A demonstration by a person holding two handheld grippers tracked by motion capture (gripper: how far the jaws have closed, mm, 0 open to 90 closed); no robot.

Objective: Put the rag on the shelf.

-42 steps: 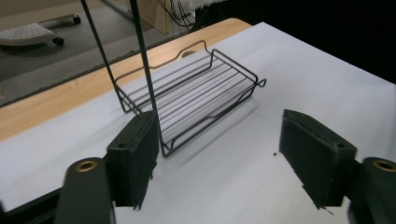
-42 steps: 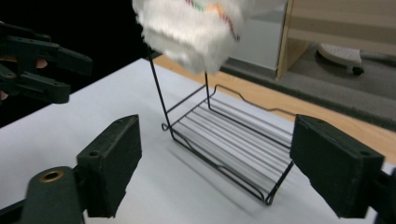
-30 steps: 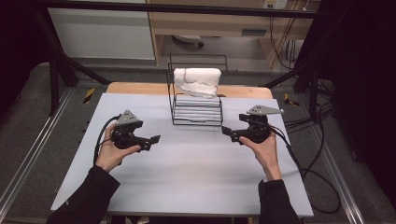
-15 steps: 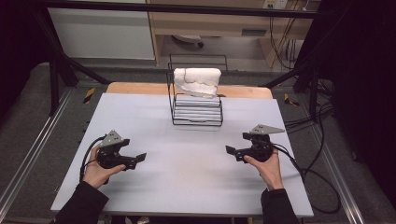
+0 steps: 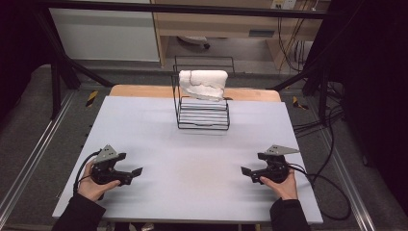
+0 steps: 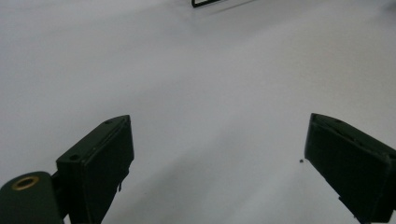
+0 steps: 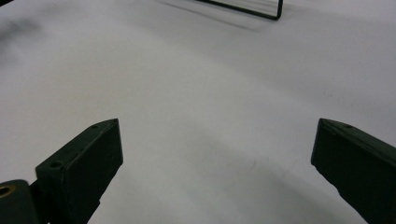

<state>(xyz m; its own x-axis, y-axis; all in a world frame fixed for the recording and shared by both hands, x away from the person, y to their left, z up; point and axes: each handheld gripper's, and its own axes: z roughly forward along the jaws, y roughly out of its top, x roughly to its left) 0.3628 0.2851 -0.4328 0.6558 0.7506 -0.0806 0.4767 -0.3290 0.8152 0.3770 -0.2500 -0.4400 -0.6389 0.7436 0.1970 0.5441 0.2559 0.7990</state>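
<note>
The white towel (image 5: 203, 84) hangs over the top of the black wire rack (image 5: 202, 113) at the far middle of the counter (image 5: 192, 159), well ahead of both sets of jaws and between their lines. The left gripper (image 5: 136, 171) and right gripper (image 5: 244, 171) rest low near the front edge, each with its 2 jaws spread wide and holding nothing. Each points inward toward the other. Neither looks clearly nearer; the towel's long axis runs crosswise.

— What blocks the bench (image 5: 192, 144)?
— Just the wire rack (image 5: 202, 113) at the far middle, a white cloth (image 5: 203, 84) draped over it.
— And nearer?
— Bare surface lies between the left gripper (image 5: 137, 172) and right gripper (image 5: 246, 171), both with jaws spread wide.
</note>
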